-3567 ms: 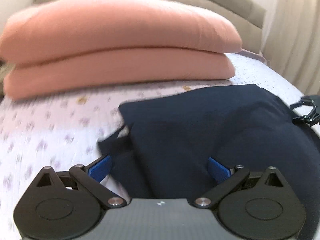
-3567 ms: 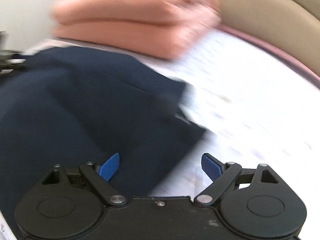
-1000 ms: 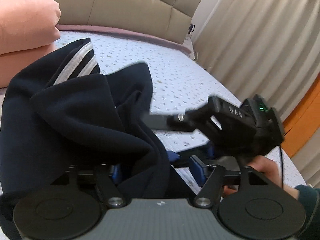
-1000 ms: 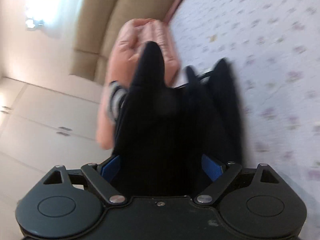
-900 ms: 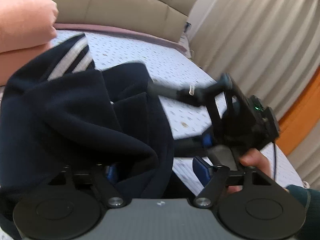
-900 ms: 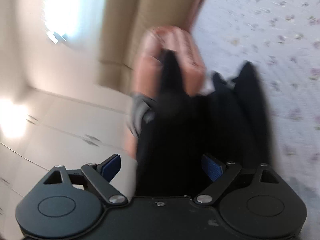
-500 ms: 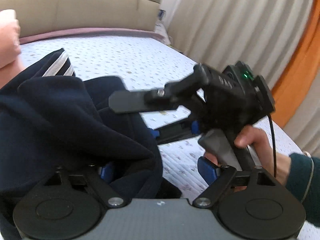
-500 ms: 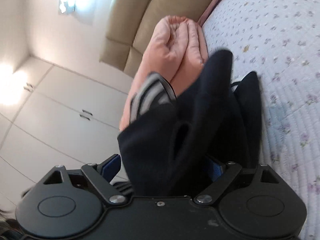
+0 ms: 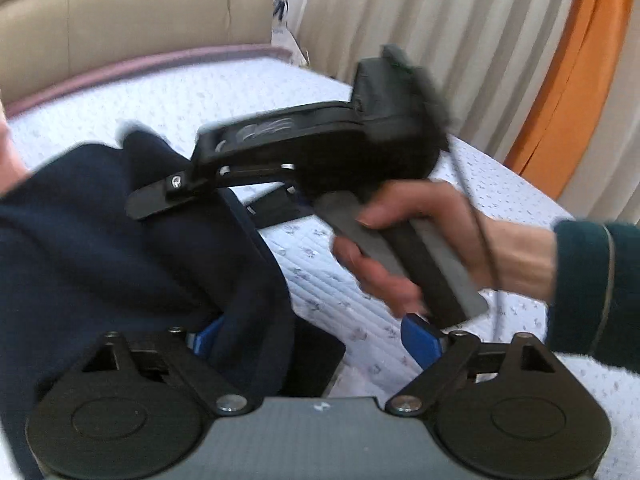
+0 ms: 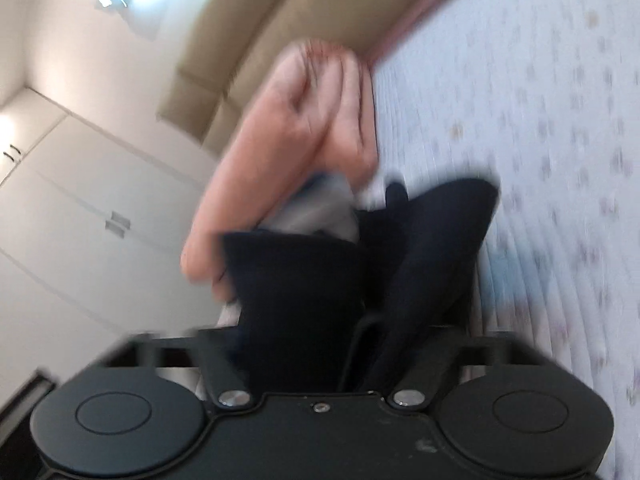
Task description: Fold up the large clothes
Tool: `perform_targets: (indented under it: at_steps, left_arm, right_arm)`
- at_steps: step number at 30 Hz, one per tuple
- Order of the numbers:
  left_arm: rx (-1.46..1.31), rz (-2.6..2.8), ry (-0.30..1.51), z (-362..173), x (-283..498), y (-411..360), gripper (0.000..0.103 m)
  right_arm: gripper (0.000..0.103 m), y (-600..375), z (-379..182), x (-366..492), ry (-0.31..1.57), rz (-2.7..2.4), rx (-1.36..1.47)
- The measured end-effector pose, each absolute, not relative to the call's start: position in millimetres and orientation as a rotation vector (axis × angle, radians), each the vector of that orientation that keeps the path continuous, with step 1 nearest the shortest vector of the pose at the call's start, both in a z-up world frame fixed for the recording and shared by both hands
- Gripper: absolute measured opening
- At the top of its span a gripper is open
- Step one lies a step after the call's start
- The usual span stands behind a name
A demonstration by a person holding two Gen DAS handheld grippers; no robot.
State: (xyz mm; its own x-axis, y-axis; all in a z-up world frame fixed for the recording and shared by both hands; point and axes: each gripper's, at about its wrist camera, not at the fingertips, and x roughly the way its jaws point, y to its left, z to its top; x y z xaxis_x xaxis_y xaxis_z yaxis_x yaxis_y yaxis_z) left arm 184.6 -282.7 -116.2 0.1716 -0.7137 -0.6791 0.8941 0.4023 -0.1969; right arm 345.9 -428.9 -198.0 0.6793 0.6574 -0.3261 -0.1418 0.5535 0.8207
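Note:
A dark navy garment (image 9: 100, 240) hangs bunched over the left half of the left wrist view. One fold droops between the jaws of my left gripper (image 9: 314, 338). Those jaws are opening; the cloth lies by the left blue pad (image 9: 206, 338), and the right pad (image 9: 420, 340) is bare. A hand (image 9: 420, 240) holds my right gripper (image 9: 192, 212), whose fingers pinch the garment's upper fold. In the right wrist view the navy cloth (image 10: 300, 280) fills the closing jaws of the right gripper (image 10: 320, 344) and hides its pads.
Pink pillows (image 10: 288, 120) lie stacked behind the garment by the beige headboard (image 9: 140, 20). The flowered bed sheet (image 9: 352, 312) spreads to the right. Pale curtains (image 9: 440, 20) and an orange one (image 9: 568, 80) hang beyond the bed; white wardrobe doors (image 10: 80, 200) stand on the other side.
My right gripper's jaws have drawn in on the navy cloth. The left jaws have spread wider and the left view has swung towards the curtains, with the right gripper nearer.

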Motion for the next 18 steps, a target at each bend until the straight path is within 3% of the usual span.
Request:
perform_targets:
  at_steps: [4,7,14,16,18]
  left_arm:
    - [0.264,-1.073,0.685,-88,167,-233,0.091]
    - [0.121,-1.016,0.681,-68,172,-186,0.1]
    - [0.12,-0.875,0.803,-104,204,-132,0.101]
    - [0.152,-0.864,0.833,-126,210,-139,0.101]
    - [0.19,-0.881,0.839,-147,208,-144,0.103]
  right_arm:
    - [0.033,-405,-172,366,0.619,0.542,0.787]
    - [0.028,-394,-155,391,0.56,0.6,0.727]
    - [0.028,-399,-208,436,0.771,0.454,0.788]
    - [0.035,-411,-216,425,0.767,0.446,0.894]
    - [0.051,-422,-226,417,0.821,0.44,1.04]
